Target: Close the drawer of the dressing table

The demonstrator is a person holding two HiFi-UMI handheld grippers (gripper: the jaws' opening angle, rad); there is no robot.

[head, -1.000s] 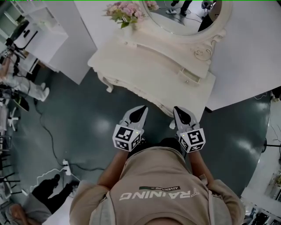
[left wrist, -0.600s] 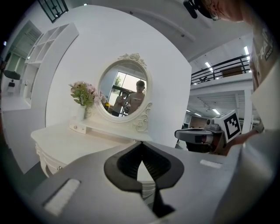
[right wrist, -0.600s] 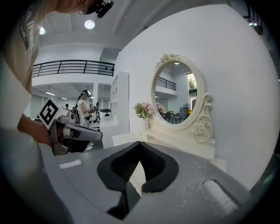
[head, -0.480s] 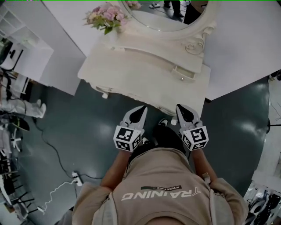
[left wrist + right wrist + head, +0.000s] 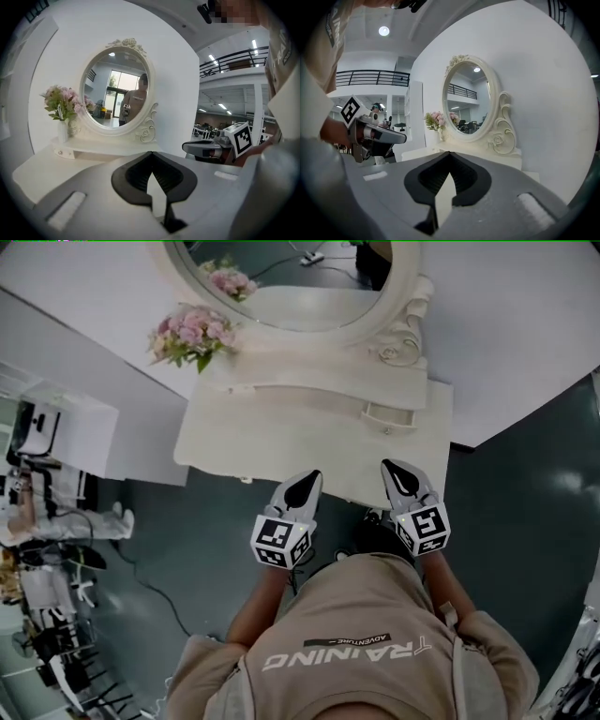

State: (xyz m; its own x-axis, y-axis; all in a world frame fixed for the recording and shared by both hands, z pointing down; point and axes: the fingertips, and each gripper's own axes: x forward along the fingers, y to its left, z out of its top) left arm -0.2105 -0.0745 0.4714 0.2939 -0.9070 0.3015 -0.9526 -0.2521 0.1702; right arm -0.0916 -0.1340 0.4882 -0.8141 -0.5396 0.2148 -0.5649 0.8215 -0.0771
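Note:
The cream dressing table (image 5: 253,432) stands against the white wall, with an oval mirror (image 5: 281,277) above it. On its raised back shelf a small drawer (image 5: 389,415) with a knob sticks out a little on the right side. My left gripper (image 5: 308,478) is shut and holds nothing, its tip at the table's front edge. My right gripper (image 5: 390,466) is also shut and empty, over the front edge below the drawer and apart from it. In the left gripper view the left gripper (image 5: 151,154) points at the mirror (image 5: 117,96). The right gripper (image 5: 449,153) points at the tabletop.
A vase of pink flowers (image 5: 190,334) stands on the table's back left. A white cabinet (image 5: 61,432) and a person (image 5: 56,521) are at the left. Dark floor (image 5: 187,540) with a cable lies in front of the table.
The table has come nearer and squarer in the head view. Both grippers, still shut, now reach its front edge.

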